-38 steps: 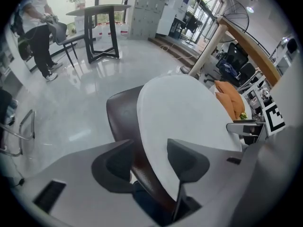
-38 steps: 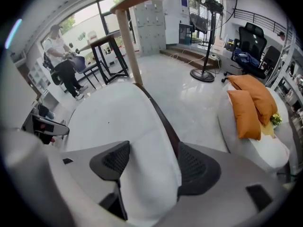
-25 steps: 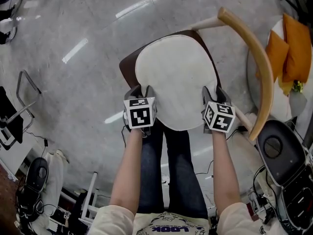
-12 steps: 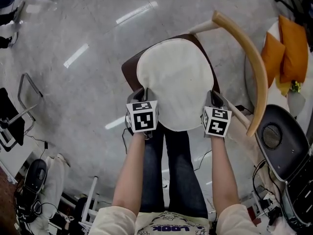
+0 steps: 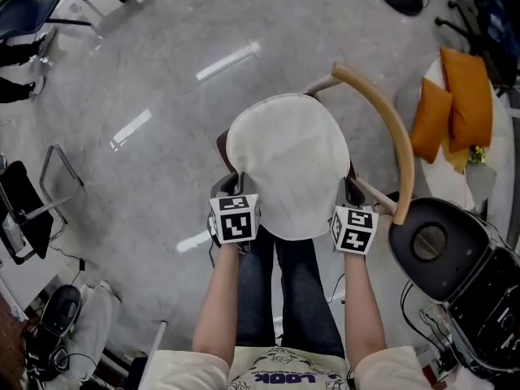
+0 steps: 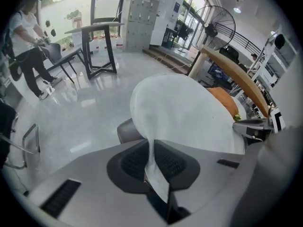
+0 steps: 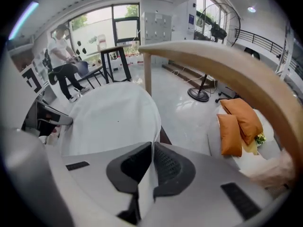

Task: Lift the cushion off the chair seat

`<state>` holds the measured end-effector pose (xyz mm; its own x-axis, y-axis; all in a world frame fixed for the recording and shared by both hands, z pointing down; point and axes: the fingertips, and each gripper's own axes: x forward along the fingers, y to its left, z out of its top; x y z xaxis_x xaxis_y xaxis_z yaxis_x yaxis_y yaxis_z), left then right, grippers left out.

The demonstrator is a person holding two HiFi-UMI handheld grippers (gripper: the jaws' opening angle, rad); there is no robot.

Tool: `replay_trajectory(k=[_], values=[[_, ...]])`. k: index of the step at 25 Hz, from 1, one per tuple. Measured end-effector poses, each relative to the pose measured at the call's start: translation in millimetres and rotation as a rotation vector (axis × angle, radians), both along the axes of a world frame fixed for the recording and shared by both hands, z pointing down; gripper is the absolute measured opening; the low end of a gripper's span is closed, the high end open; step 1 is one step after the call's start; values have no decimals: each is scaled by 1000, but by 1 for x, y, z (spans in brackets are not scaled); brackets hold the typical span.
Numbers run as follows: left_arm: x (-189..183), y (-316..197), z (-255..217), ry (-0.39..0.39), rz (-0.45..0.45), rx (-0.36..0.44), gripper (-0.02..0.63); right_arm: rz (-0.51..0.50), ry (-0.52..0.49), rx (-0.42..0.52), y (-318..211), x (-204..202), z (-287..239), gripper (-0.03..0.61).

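A round off-white cushion (image 5: 288, 165) hangs in the air above the dark brown chair seat (image 5: 222, 145), held at its two near corners. My left gripper (image 5: 233, 187) is shut on the cushion's left edge (image 6: 150, 160), having just closed onto the fabric. My right gripper (image 5: 349, 192) is shut on the cushion's right edge (image 7: 150, 167), its jaws likewise just closed. The cushion (image 6: 184, 115) fills the middle of the left gripper view, and the cushion (image 7: 111, 119) spreads left of the jaws in the right gripper view. The chair's curved wooden backrest (image 5: 382, 128) arcs to the right.
Orange cushions (image 5: 455, 104) lie on a round white table at the right. A black device (image 5: 435, 246) sits on the floor lower right. A metal frame (image 5: 53, 185) stands at the left. A person (image 7: 64, 63) stands by a table (image 6: 99, 48) far off.
Both grippers closed on the cushion's edges and rose together, lifting the cushion off the seat. The brown seat shows less around the cushion than before.
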<state>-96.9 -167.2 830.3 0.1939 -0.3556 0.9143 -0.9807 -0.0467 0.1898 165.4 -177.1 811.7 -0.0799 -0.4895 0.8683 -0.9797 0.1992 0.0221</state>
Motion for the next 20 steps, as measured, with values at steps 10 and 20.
replay_trajectory(k=[10, 20], values=[[-43, -1, -131, 18, 0, 156, 52, 30, -1, 185, 3, -41, -140, 32], [-37, -29, -269, 34, 38, 373, 54, 93, -20, 400, -3, -35, -277, 32]])
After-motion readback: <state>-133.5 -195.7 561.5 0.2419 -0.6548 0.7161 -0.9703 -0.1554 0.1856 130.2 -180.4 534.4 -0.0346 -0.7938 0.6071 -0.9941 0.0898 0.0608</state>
